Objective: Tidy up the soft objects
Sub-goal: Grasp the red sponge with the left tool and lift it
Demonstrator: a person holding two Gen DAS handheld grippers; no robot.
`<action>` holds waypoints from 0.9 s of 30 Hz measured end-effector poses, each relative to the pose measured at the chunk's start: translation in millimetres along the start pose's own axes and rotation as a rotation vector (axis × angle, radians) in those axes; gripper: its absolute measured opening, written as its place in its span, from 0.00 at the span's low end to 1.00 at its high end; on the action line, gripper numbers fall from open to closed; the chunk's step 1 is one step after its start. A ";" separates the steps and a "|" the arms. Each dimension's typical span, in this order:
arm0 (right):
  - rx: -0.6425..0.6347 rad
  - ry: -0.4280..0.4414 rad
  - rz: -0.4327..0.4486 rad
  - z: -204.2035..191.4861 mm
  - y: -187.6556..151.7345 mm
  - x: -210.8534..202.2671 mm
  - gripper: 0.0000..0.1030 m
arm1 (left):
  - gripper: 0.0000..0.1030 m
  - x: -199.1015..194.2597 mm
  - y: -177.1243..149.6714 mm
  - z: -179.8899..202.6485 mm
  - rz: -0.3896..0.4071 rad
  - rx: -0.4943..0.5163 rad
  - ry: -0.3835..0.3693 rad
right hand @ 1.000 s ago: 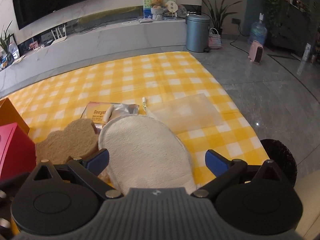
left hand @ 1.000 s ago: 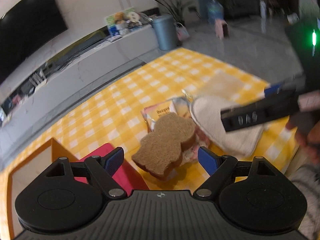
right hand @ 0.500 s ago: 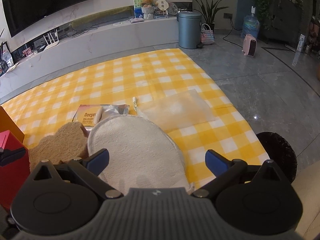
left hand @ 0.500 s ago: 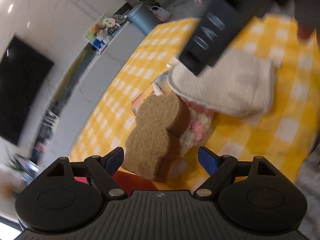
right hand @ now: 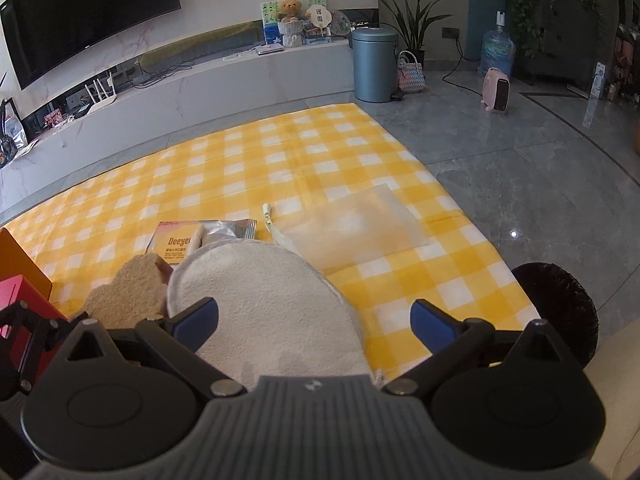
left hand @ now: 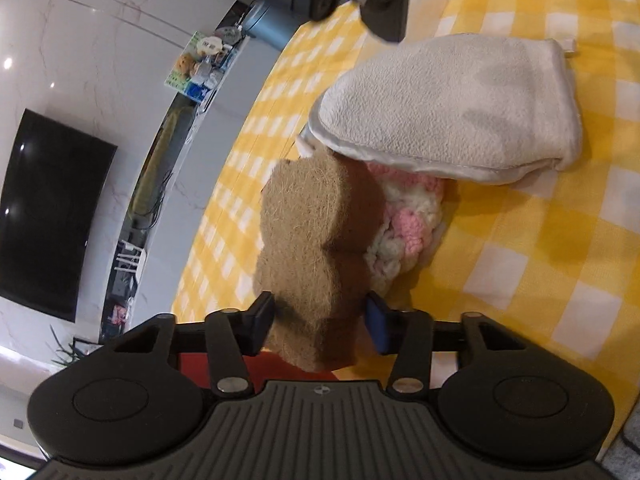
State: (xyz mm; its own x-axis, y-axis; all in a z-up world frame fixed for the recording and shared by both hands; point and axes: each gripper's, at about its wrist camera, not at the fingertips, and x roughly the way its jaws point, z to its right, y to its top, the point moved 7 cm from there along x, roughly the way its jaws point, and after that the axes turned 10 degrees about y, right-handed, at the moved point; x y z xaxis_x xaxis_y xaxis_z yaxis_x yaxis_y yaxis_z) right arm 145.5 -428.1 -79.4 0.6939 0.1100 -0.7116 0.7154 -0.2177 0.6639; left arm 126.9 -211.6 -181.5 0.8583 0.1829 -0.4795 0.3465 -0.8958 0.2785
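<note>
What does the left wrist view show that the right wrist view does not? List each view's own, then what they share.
Left wrist only: the pink and white knitted piece under the mitt, and the left hand-held gripper, its jaws closing around the brown sponge.

Right wrist only: the packet, the clear bag, and the right hand-held gripper, open over the mitt.

Both: the white mitt, the sponge, the yellow checked cloth.
</note>
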 end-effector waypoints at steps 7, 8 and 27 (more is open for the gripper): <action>0.003 0.003 0.001 1.1 0.1 0.6 0.97 | 0.49 -27.0 -9.6 -5.5 0.038 -0.026 -0.023; 0.001 0.004 0.000 0.9 0.2 1.2 0.97 | 0.49 -35.1 -10.9 -10.2 0.045 -0.060 -0.043; -0.006 0.028 -0.013 -5.2 -2.1 4.7 0.97 | 0.36 -94.7 -52.4 -62.6 0.006 -0.552 -0.470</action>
State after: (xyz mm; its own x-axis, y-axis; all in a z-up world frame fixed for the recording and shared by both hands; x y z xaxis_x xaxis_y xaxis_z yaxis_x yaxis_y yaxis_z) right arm 147.6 -422.1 -82.9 0.6868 0.1402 -0.7132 0.7246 -0.2099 0.6565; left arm 51.1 -156.6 -98.6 0.6503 -0.1261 -0.7491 0.5894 -0.5384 0.6023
